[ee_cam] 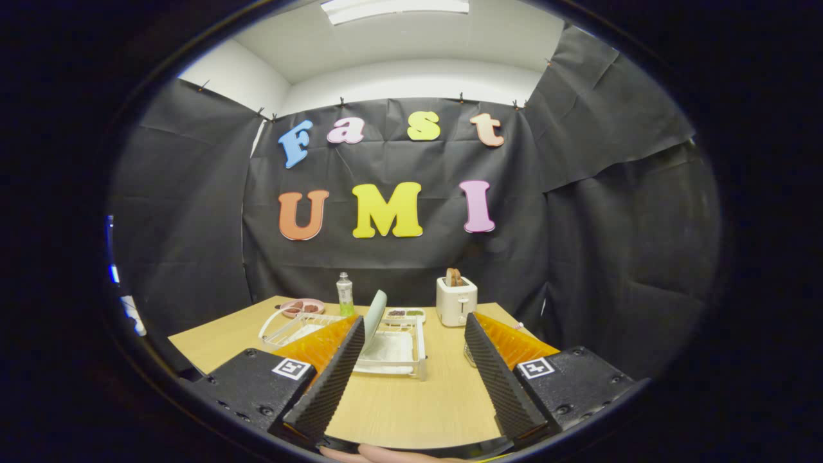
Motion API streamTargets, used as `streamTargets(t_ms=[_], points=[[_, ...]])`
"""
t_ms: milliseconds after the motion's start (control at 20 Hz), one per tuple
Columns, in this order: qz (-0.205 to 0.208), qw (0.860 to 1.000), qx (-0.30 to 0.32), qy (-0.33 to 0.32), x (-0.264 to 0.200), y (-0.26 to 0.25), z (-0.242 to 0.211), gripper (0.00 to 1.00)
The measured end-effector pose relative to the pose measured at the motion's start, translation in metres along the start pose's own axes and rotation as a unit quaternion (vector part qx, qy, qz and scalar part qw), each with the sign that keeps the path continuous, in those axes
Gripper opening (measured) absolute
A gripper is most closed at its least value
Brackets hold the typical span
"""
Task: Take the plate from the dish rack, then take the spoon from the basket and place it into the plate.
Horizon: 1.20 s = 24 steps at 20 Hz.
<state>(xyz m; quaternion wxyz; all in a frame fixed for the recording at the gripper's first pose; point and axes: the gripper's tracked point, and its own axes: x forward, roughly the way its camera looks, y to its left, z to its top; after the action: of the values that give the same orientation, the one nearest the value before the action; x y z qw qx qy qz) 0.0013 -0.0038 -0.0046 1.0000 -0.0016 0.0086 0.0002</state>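
2 fingers [411, 363] apart; 1 plate [374, 315].

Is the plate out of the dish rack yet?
No, the plate stands on edge in the dish rack, ahead of the open, empty gripper.

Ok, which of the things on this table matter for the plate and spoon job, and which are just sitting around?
For the job: plate standing on edge in the dish rack; basket beside it; claw, open, nothing held. I can't make out the spoon.

Just lying about: toaster, bottle, pink dish, small tray.
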Motion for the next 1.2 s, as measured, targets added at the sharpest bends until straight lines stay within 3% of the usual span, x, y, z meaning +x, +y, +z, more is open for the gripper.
streamTargets(t_ms=[550,700,900,1200], points=[[0.005,1.000,-0.011,0.016,0.044,0.002,0.010,1.00],[0.006,0.999,-0.006,0.038,0.078,0.009,0.015,1.00],[0.037,0.995,-0.017,0.094,0.137,0.033,0.018,1.00],[0.069,0.975,0.007,0.211,0.230,0.063,0.028,1.00]])
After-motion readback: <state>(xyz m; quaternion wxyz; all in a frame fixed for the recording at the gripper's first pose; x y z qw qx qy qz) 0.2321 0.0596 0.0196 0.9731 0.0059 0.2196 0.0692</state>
